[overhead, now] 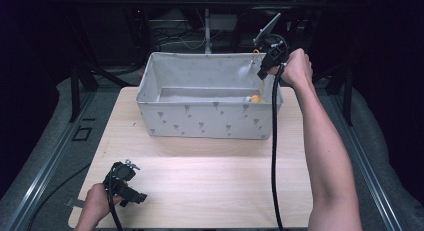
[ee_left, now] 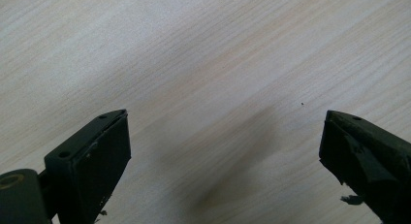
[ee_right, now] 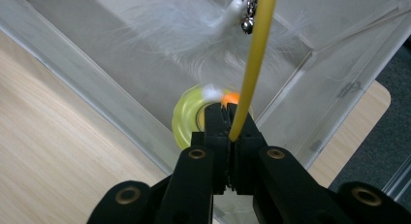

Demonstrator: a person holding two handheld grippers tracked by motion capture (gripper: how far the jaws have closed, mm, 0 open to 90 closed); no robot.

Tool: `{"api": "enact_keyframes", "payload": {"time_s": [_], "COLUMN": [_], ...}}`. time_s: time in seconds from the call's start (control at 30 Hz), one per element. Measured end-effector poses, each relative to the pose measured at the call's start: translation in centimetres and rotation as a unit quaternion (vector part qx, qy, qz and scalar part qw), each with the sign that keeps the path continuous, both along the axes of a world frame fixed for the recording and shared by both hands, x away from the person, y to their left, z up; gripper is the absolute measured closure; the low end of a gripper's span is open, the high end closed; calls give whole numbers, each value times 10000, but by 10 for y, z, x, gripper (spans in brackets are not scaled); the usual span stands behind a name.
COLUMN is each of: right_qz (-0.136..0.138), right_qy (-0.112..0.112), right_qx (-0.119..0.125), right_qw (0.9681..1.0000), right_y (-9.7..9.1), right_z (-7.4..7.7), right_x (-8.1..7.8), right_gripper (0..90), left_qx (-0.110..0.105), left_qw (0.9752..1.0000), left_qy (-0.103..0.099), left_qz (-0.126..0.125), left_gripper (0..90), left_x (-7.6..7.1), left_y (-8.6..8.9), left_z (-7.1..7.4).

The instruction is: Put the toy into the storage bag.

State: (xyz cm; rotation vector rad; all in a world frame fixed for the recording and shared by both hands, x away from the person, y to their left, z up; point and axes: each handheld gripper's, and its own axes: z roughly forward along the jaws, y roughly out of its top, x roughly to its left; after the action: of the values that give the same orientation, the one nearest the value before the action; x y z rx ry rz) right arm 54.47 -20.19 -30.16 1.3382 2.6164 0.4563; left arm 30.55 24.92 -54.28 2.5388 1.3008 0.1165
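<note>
pale wood table (overhead: 210,181) carries a grey fabric bin (overhead: 210,118). above the bin's right corner we see our right gripper (ee_right: 231,132) clamped on a yellow stick (ee_right: 252,64) with white feathers (ee_right: 194,30). near the bin's front-left, our left gripper (ee_left: 223,151) gapes wide, empty.

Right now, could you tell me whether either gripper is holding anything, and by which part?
The right gripper has its jaws shut on the yellow wand of a feather toy, near the wand's lower end, above the fabric bin. The left gripper is open and holds nothing.
</note>
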Motion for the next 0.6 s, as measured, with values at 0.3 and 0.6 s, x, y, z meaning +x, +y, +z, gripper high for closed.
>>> {"api": "enact_keyframes", "payload": {"time_s": [0.3, 0.6], "right_qz": [-62, -36], "right_qy": [113, 243], "right_qx": [3, -110], "right_qw": [9999, 9996], "right_y": [-8, -11], "right_z": [-14, -29], "right_x": [-7, -11], "right_gripper": [883, 883], "left_qx": [17, 27], "left_qw": [10000, 10000], "left_qy": [5, -6], "left_qz": [-6, -25], "left_gripper": [45, 45], "left_x": [0, -1], "left_y": [-1, -1], "left_z": [0, 0]}}
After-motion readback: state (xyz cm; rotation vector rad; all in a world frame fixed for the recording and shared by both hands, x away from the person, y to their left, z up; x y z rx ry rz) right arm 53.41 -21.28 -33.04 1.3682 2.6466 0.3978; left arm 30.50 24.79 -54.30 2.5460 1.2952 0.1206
